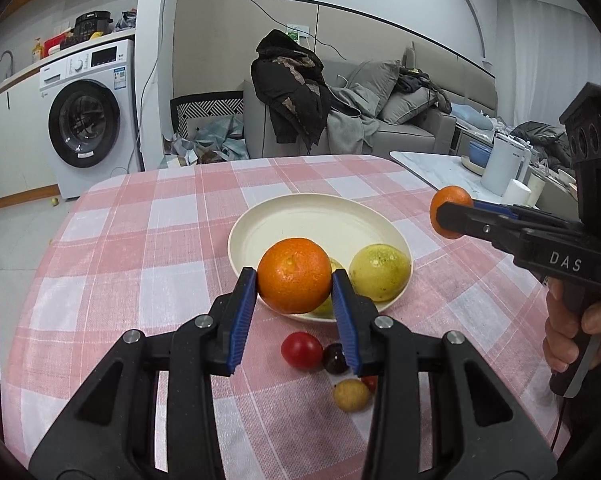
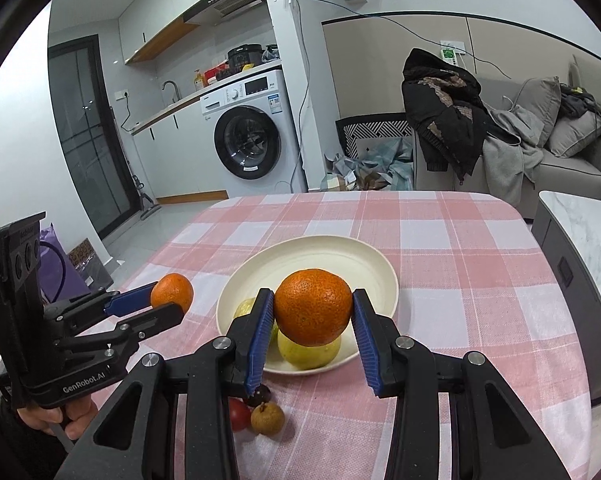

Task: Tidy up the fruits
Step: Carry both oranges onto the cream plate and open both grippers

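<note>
So both grippers have an orange each right now. Going from the left: the left gripper [image 1: 294, 288] has its jaws closed about halfway onto an orange [image 1: 294, 276], blue pads pressing on both sides, and it hangs over the near rim of the cream plate [image 1: 300, 216]. On the plate sit two yellow-green fruits, one mostly hidden behind that orange, the other lemon-looking one [image 1: 380, 272] at the right side. Just in front of the plate, on the pink checked cloth [image 1: 140, 240] covering the worktop, there's a little cluster: a red tomato [image 1: 301, 350], a dark cherry-like thing [image 1: 334, 358] and a small tan round fruit [image 1: 351, 395], all close together. Over on the right, the right gripper [image 2: 312, 316] is clamped the same way on the second orange [image 2: 313, 307], held in the air above the plate's near-right part.
</note>
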Tool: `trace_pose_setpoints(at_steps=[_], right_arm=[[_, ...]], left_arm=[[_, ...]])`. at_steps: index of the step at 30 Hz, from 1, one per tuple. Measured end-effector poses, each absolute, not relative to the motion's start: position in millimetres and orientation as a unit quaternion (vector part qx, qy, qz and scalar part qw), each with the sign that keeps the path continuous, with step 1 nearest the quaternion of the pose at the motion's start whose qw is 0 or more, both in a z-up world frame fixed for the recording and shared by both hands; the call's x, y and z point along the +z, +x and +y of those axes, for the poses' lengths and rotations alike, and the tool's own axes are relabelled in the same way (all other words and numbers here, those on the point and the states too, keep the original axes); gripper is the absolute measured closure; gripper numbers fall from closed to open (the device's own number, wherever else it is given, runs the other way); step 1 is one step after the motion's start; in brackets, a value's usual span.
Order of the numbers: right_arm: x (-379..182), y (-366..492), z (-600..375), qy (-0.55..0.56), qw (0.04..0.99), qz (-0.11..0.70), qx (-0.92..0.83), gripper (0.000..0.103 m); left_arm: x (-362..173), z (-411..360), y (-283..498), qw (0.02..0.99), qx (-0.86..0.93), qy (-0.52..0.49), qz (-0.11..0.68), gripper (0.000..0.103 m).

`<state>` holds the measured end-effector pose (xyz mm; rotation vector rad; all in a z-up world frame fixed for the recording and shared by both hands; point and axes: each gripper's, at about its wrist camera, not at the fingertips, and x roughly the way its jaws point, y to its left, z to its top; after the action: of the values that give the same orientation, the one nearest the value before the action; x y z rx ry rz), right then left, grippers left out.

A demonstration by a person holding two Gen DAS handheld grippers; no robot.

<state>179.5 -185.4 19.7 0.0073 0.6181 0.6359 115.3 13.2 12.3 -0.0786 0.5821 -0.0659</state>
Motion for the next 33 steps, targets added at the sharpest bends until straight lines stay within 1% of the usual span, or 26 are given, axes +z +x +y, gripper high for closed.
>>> trace_pose_setpoints(at_steps=[14,19,26,33], right_arm=[[14,214,-180,0.029,0.897,0.325,0.297,0.063],[-5,228,-183,0.038,0.893,0.343,0.288,0.063],[-23,245,-190,0.059,0.885,0.371,0.276,0.063],[-29,252,-192,0.071,0.881,0.379,0.272,0.063]], left_arm=[[12,13,158,0.958,-0.018,-0.032,0.284,0.068],[1,24,178,0.952,-0.018,-0.057,0.302,0.068],[-17,31,195,0.947,-0.012,-0.058,0.316,0.068],[-27,31,202,0.945,-0.008,-0.05,0.323,0.068]])
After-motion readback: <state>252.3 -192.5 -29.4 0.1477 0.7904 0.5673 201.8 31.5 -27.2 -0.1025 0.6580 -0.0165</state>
